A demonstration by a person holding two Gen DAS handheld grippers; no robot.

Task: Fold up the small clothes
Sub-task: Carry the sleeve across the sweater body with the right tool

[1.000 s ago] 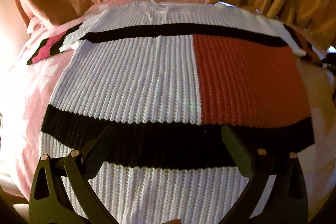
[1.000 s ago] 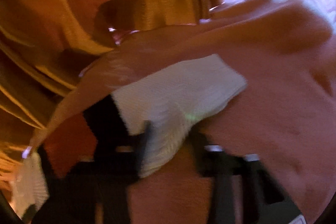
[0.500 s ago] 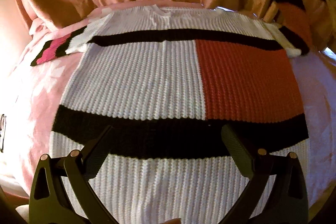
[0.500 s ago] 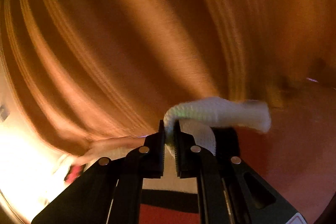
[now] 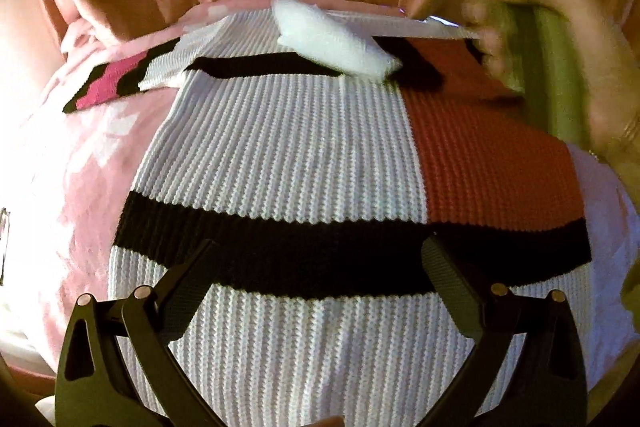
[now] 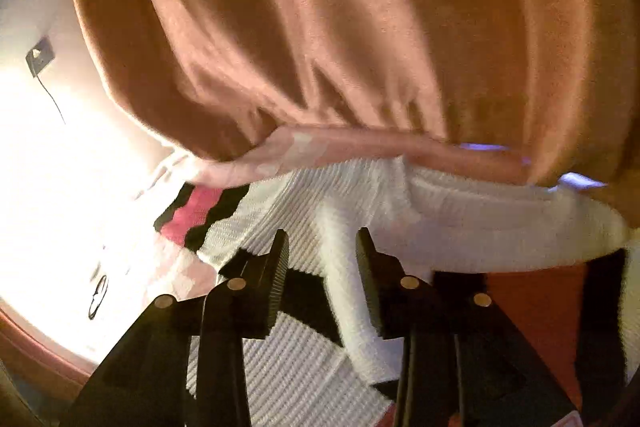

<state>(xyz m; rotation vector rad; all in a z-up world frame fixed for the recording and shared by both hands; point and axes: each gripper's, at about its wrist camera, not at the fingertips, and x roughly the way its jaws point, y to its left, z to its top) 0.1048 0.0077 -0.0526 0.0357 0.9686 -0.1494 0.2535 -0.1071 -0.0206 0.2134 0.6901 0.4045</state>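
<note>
Left gripper [image 5: 320, 287] gapes wide over the sweater [image 5: 280, 155]; right gripper [image 6: 322, 259] jaws are opening around its sleeve [image 6: 344, 267].

Sleeve [image 5: 336, 45] across sweater [image 5: 280, 155]

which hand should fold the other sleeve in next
Left. The pink-striped sleeve still lies spread on the left of the sweater, the side the open, empty left gripper hovers nearer. The right gripper is opening, its fingers either side of the folded white sleeve.
</note>
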